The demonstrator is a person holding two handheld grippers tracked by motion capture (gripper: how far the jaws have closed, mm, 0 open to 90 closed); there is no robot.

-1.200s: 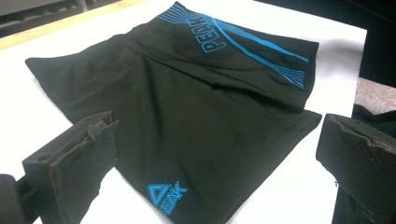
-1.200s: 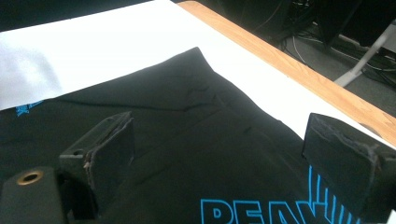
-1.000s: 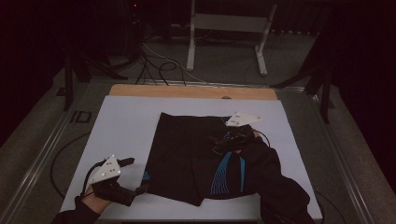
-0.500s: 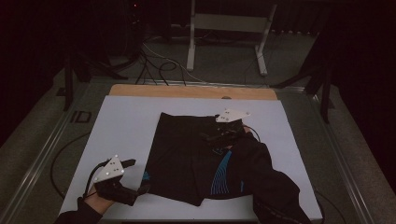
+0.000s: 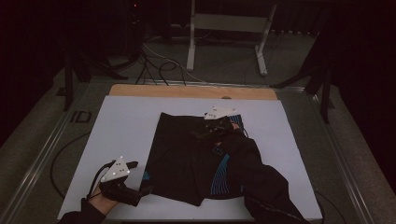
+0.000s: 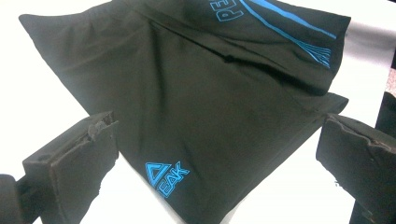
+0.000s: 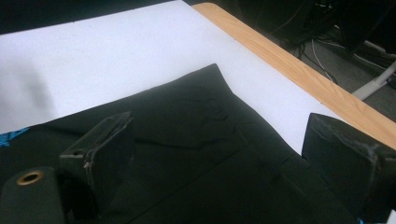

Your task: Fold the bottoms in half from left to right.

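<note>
High view shows black fabric shorts with blue print (image 5: 187, 158) lying flat on the white surface (image 5: 126, 121); left claw (image 5: 140, 184) spread at their near corner, right claw (image 5: 208, 133) spread above their waistband.

The high view is dim, its upper corners nearly black. Both gripper views are brighter; the white table (image 6: 42, 79) glares, edges softly blurred.

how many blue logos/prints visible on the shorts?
3 on the black shorts: the triangle logo at the near hem, blue lettering at the top, and blue stripes beside it. Folds may hide more.
</note>
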